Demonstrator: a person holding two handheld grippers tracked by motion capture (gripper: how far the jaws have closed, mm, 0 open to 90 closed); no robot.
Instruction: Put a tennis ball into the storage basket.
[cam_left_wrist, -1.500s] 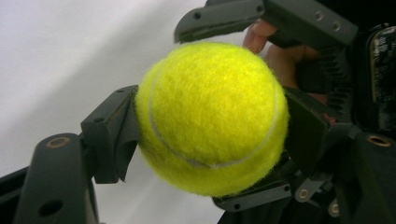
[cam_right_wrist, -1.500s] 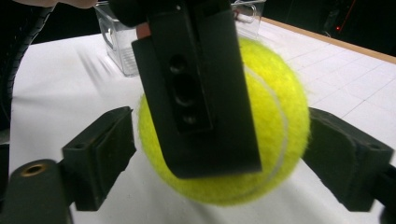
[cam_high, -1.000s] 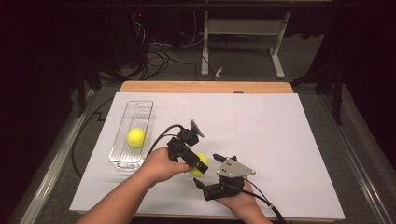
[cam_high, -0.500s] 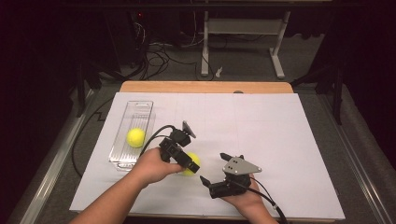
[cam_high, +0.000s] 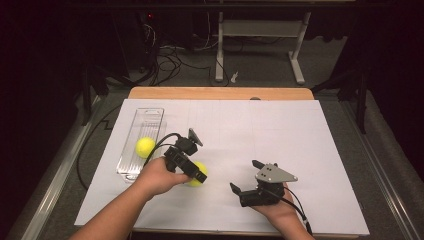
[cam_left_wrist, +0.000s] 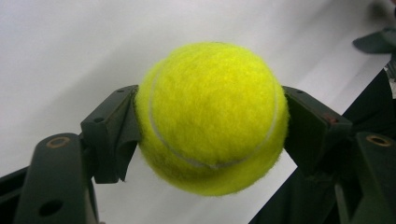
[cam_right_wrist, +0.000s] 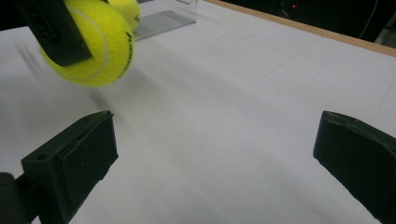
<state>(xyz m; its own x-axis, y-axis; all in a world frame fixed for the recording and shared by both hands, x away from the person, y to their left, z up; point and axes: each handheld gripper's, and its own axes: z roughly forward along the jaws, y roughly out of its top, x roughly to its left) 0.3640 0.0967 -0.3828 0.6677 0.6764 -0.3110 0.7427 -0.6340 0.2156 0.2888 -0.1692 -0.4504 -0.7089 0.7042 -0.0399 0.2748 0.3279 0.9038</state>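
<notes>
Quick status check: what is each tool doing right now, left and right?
Left tool: closed on a tennis ball, pads pressing both its sides.
Right tool: open, nothing between its jaws, over the white table cover.

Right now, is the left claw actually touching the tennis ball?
Touching. In the left gripper view, both jaws of the left claw press against opposite sides of the tennis ball, with no gap at either pad.
</notes>
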